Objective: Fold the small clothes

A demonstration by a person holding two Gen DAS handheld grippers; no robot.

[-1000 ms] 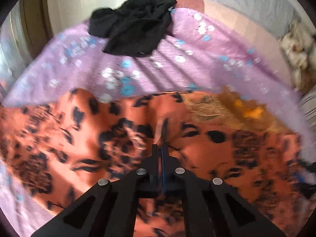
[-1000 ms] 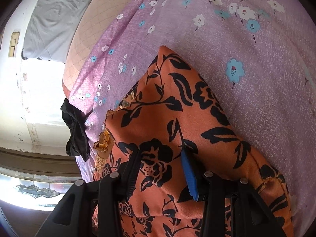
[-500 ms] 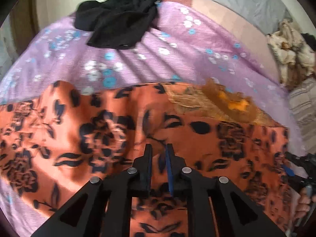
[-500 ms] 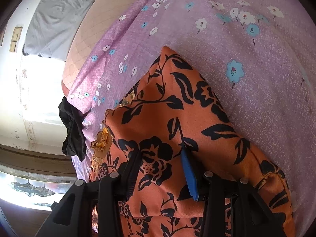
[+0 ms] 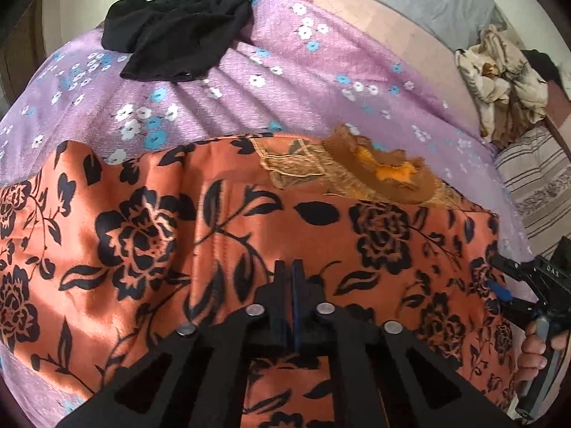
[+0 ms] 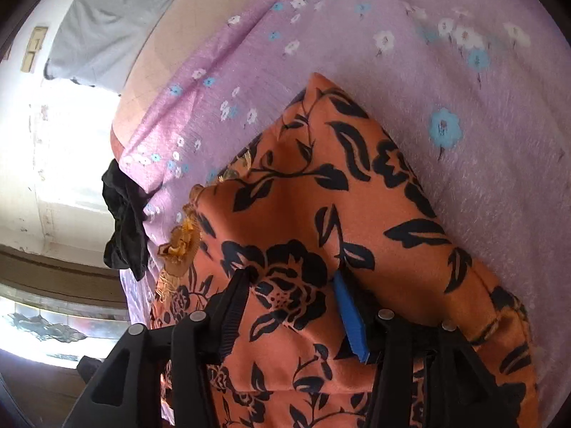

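Note:
An orange garment with black flowers [image 5: 249, 214] lies spread on a purple flowered bedsheet [image 5: 285, 82]; a gold embroidered patch [image 5: 374, 174] is at its far edge. My left gripper [image 5: 289, 267] sits low over the garment's middle with its jaws together; no cloth shows between them. In the right wrist view the garment [image 6: 321, 196] is folded into a thick band. My right gripper [image 6: 292, 278] is open, its fingers pressed against the cloth on either side of a bulge. The right gripper also shows in the left wrist view [image 5: 528, 292], at the garment's right end.
A crumpled black garment [image 5: 178, 21] lies at the far side of the bed and shows in the right wrist view [image 6: 125, 224]. A cream bundle of cloth [image 5: 499, 71] and a striped pillow [image 5: 535, 185] lie at the right. A bright window [image 6: 53, 178] is beyond the bed.
My left gripper's jaws opened a little half a second ago and have closed again; the left view pulled back and shows more of the garment. The right gripper has barely moved.

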